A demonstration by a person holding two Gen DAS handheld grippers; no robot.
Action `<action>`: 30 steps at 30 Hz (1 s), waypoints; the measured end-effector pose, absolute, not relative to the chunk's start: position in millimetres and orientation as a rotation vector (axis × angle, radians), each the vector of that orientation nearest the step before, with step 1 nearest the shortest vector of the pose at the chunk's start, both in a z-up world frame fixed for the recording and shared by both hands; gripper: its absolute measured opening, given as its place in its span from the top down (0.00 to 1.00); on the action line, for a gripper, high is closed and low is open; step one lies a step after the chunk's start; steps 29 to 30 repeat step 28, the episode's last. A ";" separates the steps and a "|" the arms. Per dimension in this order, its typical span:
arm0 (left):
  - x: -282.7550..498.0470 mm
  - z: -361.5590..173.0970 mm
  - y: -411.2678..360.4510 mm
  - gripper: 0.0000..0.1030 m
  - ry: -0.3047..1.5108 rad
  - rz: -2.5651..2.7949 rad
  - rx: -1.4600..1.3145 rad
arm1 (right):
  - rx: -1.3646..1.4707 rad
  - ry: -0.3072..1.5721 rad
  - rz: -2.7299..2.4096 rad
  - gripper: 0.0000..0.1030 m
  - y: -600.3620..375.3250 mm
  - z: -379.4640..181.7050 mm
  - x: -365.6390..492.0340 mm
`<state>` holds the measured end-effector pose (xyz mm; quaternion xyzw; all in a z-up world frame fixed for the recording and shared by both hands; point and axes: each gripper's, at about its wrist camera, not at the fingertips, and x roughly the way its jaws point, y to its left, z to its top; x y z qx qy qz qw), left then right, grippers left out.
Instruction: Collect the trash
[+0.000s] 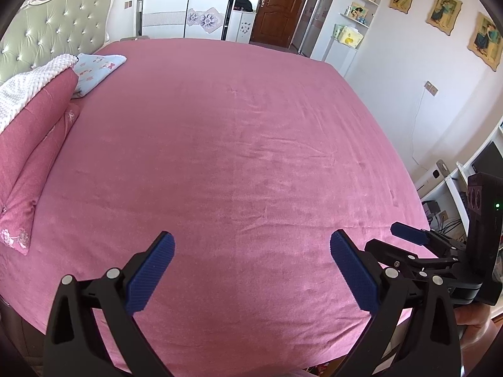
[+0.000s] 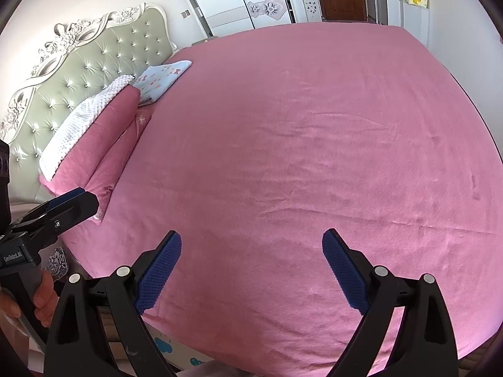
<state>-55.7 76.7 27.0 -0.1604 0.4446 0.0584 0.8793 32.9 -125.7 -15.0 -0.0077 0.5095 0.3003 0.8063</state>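
Note:
I see no trash in either view. A wide bed with a pink sheet (image 1: 239, 144) fills both views (image 2: 314, 144). My left gripper (image 1: 251, 245) is open and empty, held above the near edge of the bed. My right gripper (image 2: 251, 245) is open and empty, also above the near edge. The right gripper shows at the right of the left wrist view (image 1: 408, 235). The left gripper shows at the left of the right wrist view (image 2: 63, 204), held by a hand.
Pink pillows (image 1: 34, 144) with a white dotted blanket (image 1: 28, 88) and a light blue folded cloth (image 1: 97, 69) lie at the headboard (image 1: 53, 34). Wardrobe (image 1: 188, 3), brown door (image 1: 283, 3), wall shelves (image 1: 355, 15) and a desk (image 1: 456, 188) surround the bed.

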 end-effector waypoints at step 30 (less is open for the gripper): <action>-48.0 29.7 77.0 0.04 0.938 0.168 -0.328 | -0.001 1.102 0.649 0.15 -139.2 -20.7 42.0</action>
